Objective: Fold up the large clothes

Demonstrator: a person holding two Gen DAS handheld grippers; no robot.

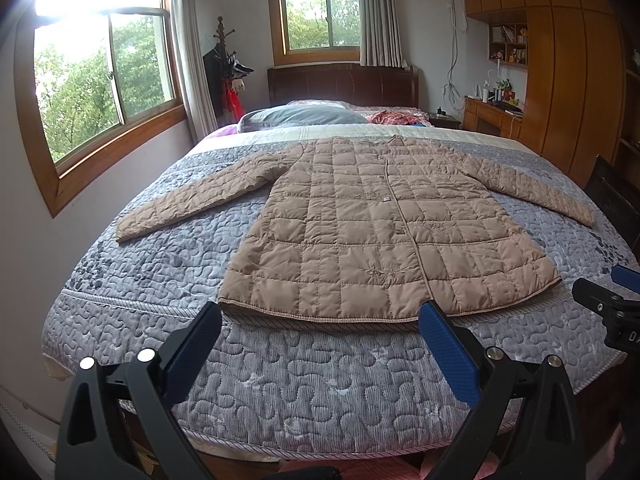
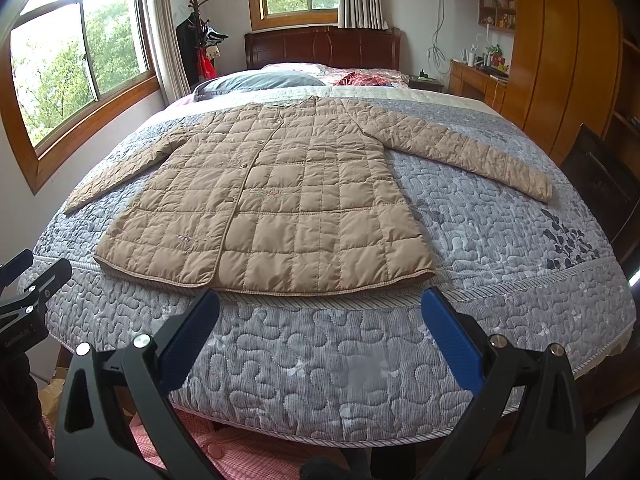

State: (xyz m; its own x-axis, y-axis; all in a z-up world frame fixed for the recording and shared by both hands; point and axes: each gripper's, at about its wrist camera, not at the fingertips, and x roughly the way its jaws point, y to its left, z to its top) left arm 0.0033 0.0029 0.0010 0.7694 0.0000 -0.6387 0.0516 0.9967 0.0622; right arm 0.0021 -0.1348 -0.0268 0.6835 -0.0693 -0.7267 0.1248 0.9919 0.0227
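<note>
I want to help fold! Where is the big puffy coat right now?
The tan quilted coat lies flat, sleeves spread, on the grey patterned bedspread, in the middle of both wrist views, hem toward the cameras, collar toward the grey pillow.

A grey quilted bedspread [image 1: 280,380] with a winding stitched pattern covers the bed, and a grey pillow [image 1: 300,114] lies near the dark wooden headboard [image 1: 344,84] with a red patterned cloth [image 1: 390,117] just beside it. On the left wall a large wood-framed window [image 1: 104,80] shows green trees, a smaller window [image 1: 320,14] sits above the headboard, and a coat stand [image 1: 224,64] hung with dark clothes stands in the corner between them. Along the right wall stand a tall wooden wardrobe [image 1: 572,92] and a bench [image 1: 494,114] crowded with small items.
</note>
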